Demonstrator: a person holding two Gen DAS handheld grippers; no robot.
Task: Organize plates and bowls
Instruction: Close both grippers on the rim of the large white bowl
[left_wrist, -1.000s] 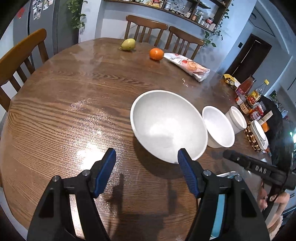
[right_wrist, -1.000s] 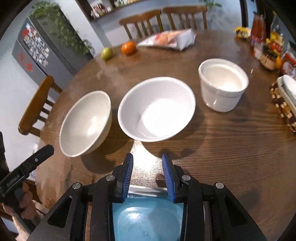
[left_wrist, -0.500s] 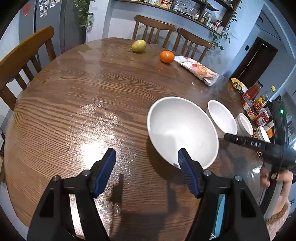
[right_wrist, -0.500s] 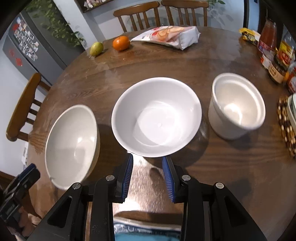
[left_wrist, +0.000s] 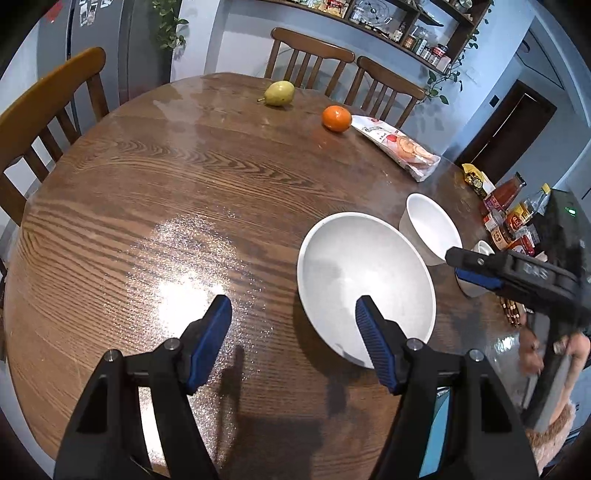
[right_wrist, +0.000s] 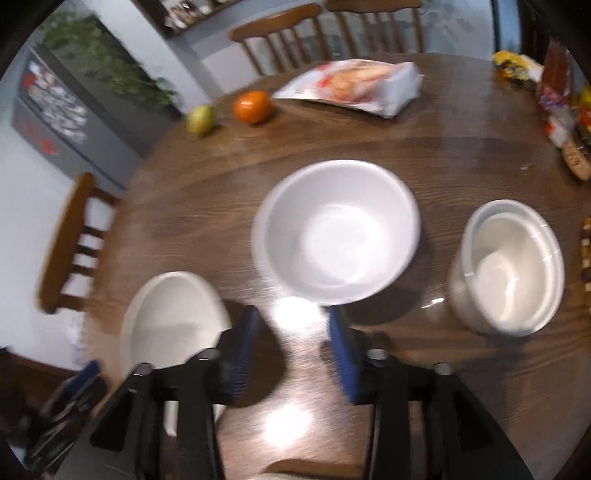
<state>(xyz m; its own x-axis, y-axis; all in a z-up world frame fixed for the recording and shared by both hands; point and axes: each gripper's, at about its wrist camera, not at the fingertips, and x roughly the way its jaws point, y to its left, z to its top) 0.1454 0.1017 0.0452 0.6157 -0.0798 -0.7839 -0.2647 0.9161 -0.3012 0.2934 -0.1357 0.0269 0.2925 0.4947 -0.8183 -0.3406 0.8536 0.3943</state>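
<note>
Three white bowls stand in a row on the round wooden table (left_wrist: 177, 192). Nearest me in the left wrist view is the widest bowl (left_wrist: 365, 288), then a middle bowl (left_wrist: 432, 229). My left gripper (left_wrist: 291, 310) is open and holds nothing, its right finger over the wide bowl's near rim. In the blurred right wrist view the middle bowl (right_wrist: 336, 232) lies just ahead of my right gripper (right_wrist: 293, 317). Its jaws are opening, with only table between them. A deep white bowl (right_wrist: 506, 266) stands to the right and the wide bowl (right_wrist: 173, 321) to the left.
A pear (left_wrist: 279, 93), an orange (left_wrist: 336, 118) and a snack bag (left_wrist: 399, 146) lie at the far side. Sauce bottles and jars (left_wrist: 509, 218) crowd the right edge. Wooden chairs (left_wrist: 48, 110) ring the table. A light blue plate (left_wrist: 439, 424) shows at the near edge.
My right gripper has moved forward off the blue plate toward the middle bowl, and its jaws have widened. My left gripper stays open beside the wide bowl.
</note>
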